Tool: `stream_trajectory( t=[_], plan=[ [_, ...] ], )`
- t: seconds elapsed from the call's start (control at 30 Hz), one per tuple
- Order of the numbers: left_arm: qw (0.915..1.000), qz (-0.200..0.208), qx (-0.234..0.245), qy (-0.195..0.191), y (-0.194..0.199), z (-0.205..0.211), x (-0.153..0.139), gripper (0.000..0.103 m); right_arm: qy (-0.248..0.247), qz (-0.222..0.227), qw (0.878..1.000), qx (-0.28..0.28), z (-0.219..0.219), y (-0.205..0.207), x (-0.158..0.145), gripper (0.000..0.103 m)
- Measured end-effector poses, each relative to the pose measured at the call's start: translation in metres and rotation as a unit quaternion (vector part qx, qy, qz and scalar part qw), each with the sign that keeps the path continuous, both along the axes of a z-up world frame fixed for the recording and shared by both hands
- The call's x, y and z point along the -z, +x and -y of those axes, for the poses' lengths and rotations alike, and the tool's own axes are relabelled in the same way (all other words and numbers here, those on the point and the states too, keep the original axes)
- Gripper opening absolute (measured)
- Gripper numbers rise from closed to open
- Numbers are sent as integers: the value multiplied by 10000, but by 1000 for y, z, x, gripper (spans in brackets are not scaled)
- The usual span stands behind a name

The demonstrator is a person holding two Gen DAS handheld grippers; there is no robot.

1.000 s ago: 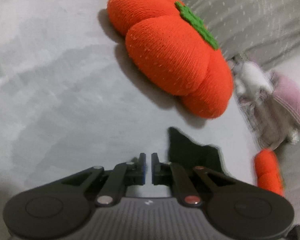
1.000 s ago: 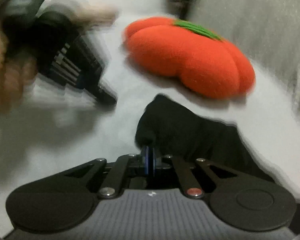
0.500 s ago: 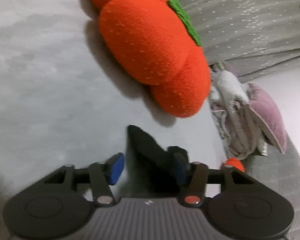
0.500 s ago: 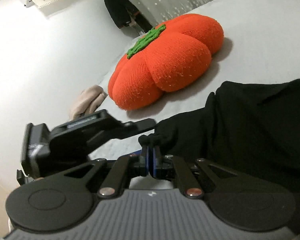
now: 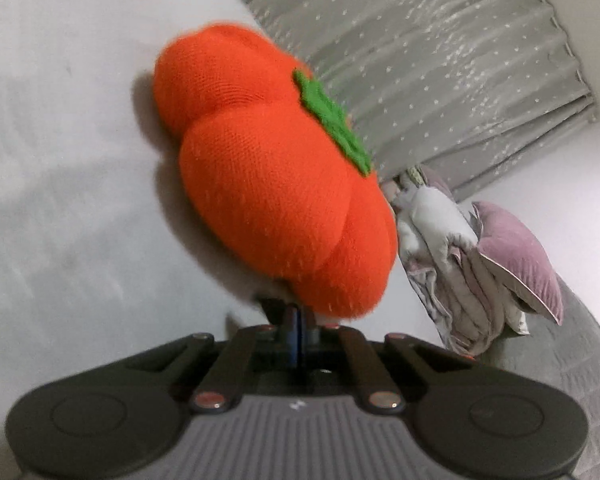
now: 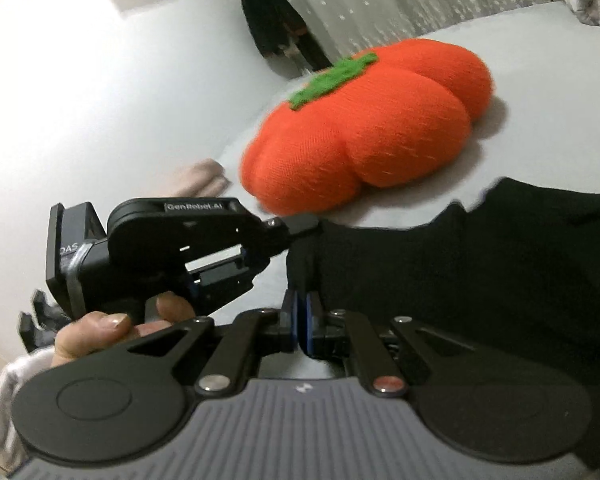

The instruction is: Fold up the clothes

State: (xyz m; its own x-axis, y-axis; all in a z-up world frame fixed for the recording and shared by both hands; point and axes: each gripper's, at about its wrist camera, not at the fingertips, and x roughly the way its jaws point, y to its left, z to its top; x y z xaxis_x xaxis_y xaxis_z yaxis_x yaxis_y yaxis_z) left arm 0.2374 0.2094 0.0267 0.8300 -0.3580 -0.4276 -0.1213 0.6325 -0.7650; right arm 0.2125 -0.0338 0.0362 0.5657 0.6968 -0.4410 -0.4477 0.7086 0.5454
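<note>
Black garment (image 6: pixel 480 272), edge pinched by both hand-held grippers, left's grip seemingly (image 6: pixel 306 225).

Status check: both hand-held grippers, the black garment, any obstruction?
Left hand-held gripper shut on black garment edge. Right hand-held gripper shut on same edge. Garment held up off the bed. Orange pumpkin cushion close behind.

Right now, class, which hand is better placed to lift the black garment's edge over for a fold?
Right, probably. The right tongs pinch the black garment with cloth spread ahead; the left tongs grip its corner close beside the orange cushion.
</note>
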Motion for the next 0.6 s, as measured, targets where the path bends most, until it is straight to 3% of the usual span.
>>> stream_trajectory(
  t=[0.43,0.57,0.6],
  plan=[
    [9966,-307,-406,641,-5,-27,11,1,-80,-265,9996,-104,-39,10,18,7],
    [9845,-695,-160,1604,0,-9,12,2,-104,-369,9992,-139,-48,13,25,7],
    [9817,-733,-111,1756,1,-5,13,4,-319,-438,9984,-147,-52,15,28,10]
  ],
)
